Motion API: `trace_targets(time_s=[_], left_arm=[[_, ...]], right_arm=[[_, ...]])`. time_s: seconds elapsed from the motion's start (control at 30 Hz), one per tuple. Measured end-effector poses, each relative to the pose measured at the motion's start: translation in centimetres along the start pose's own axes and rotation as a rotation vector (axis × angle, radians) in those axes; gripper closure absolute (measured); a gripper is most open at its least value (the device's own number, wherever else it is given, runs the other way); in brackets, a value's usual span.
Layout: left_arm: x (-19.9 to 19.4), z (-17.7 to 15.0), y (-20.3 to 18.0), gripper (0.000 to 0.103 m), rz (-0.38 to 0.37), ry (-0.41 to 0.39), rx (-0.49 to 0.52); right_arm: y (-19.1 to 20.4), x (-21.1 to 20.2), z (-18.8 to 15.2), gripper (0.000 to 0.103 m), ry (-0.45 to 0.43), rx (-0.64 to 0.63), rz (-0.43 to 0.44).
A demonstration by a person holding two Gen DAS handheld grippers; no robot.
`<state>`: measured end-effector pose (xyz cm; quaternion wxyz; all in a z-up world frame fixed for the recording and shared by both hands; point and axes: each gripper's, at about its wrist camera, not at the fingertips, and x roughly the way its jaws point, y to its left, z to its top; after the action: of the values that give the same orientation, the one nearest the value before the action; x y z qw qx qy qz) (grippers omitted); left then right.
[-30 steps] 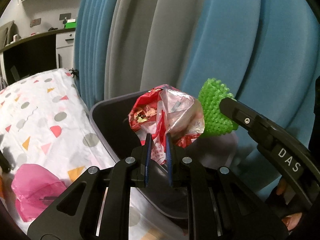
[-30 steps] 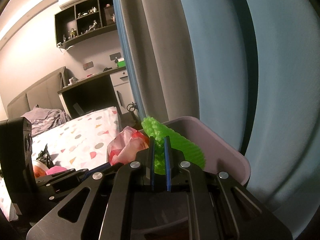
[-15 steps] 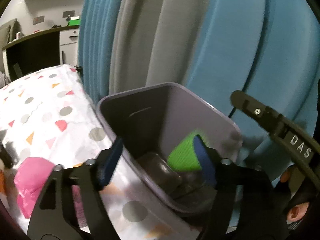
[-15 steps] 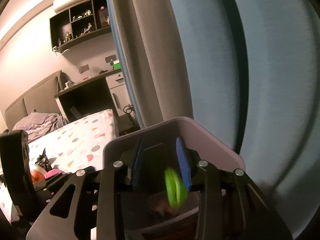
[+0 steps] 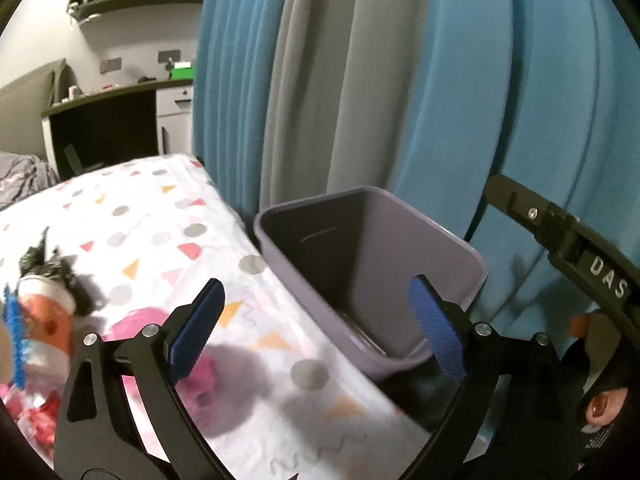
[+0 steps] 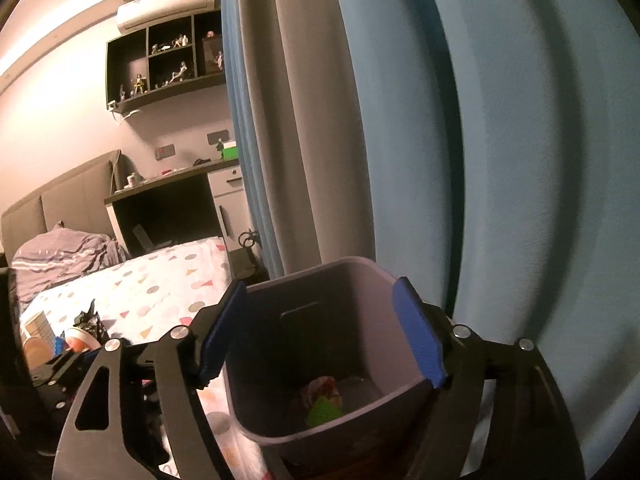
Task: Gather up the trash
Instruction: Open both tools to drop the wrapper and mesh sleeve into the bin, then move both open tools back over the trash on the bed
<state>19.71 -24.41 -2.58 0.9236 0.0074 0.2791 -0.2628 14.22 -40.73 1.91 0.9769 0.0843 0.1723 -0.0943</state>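
Observation:
A grey plastic bin stands between the bed and the curtain; it also shows in the right wrist view. The red-and-clear wrapper and the green foam net lie at its bottom. My left gripper is open and empty, above the bed edge and the bin's near rim. My right gripper is open and empty, directly over the bin's mouth. On the bed lie a pink bag, a paper cup, a crumpled black bag and a blue scrap.
The bed has a white sheet with coloured shapes. Blue and grey curtains hang right behind the bin. A dark desk and wall shelves are at the far side. The person's hand holds the right gripper's handle.
Both grippers opened and dropped the wrapper and the green net into the bin. The left gripper has since pulled back and swung left, bringing more of the bed into view.

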Motion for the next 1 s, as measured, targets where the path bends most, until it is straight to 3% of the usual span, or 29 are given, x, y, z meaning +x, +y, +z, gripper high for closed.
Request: trace_targets(time_s=[0.37, 0.57, 0.87, 1.0], left_arm=[[-7.7, -2.9, 3.4, 0.011, 0.087, -0.059, -0.050], [-11.2, -4.8, 5.9, 0.011, 0.185, -0.090, -0.057], [-16.3, -7.9, 12.3, 0.011, 0.350, -0.118, -0.166], [-17.7, -8.8, 14.4, 0.011, 0.386, -0.130, -0.208]], right_arm=[[3.0, -3.2, -1.8, 0.026, -0.018, -0.015, 0.045], [6.3, -4.2, -3.6, 0.023, -0.005, -0.068, 0.093], [11.6, -4.3, -5.9, 0.020, 0.048, -0.129, 0.174], [14.0, -3.8, -6.7, 0.020, 0.075, -0.162, 0.199]])
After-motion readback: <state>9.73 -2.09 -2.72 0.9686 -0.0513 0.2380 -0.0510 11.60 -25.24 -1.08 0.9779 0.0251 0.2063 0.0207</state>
